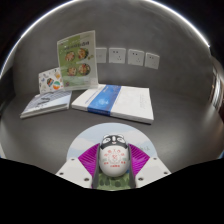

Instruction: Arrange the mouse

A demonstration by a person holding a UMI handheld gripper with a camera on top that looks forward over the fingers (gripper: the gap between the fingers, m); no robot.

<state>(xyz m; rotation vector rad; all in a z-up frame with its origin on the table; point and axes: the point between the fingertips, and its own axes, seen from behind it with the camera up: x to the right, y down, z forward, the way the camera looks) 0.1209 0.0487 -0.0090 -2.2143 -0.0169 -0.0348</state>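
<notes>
A mouse (113, 157) with a white patterned shell and a dark nose sits between my gripper's (113, 165) two fingers. The purple pads (88, 158) press against both its sides. I hold it above the grey table (180, 140), short of a blue and white box (118, 103) that lies flat beyond the fingers.
A flat pale booklet (45, 104) lies to the left of the box. A printed card (77, 52) and a smaller one (53, 80) stand against the back wall. Wall sockets (128, 57) sit on the wall behind the box.
</notes>
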